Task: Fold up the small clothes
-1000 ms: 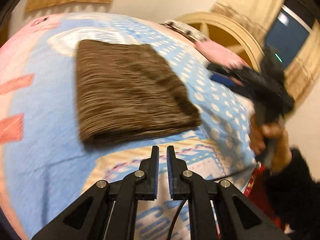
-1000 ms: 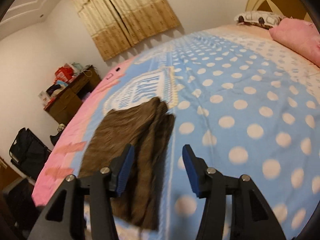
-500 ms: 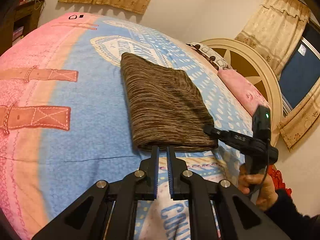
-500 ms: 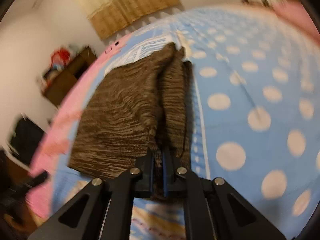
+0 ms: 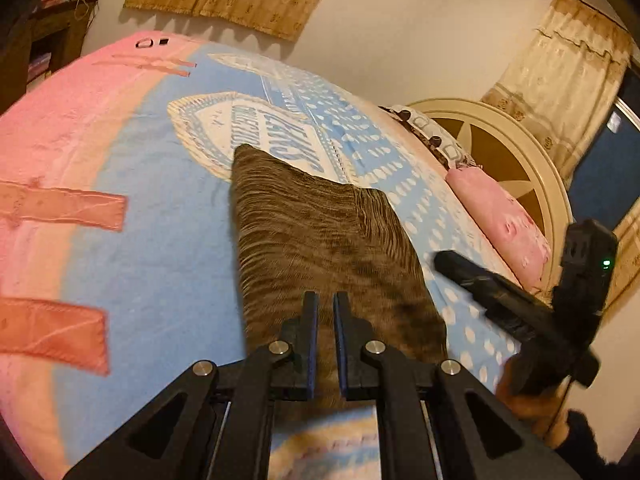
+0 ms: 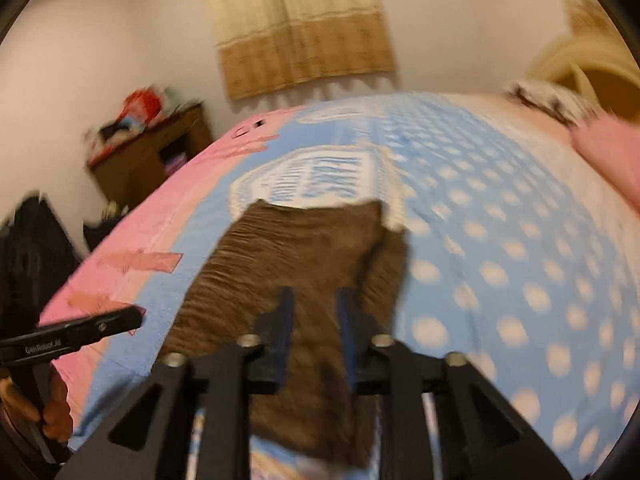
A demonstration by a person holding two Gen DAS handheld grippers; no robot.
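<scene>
A brown striped garment [image 5: 320,240] lies folded into a rectangle on the blue, pink and polka-dot bed cover [image 5: 160,240]. My left gripper [image 5: 323,298] is shut, its fingertips over the garment's near end; I see no cloth pinched between them. In the right wrist view the same garment [image 6: 288,248] lies flat under my right gripper [image 6: 314,294], whose jaws are opening and stand apart above the cloth without pressing it. The right gripper [image 5: 440,260] shows at the garment's right side. The left gripper [image 6: 134,318] shows at its left.
A pink pillow [image 5: 500,220] and a round cream headboard [image 5: 500,152] lie at the far right of the bed. A wooden cabinet [image 6: 148,160] and a black bag [image 6: 32,248] stand off the bed's left side. A person's hand [image 5: 532,404] holds each tool.
The left gripper moved forward from before the garment's edge to over its near end. The right gripper went from wide to shut at the garment's fold, then parted again and swung left.
</scene>
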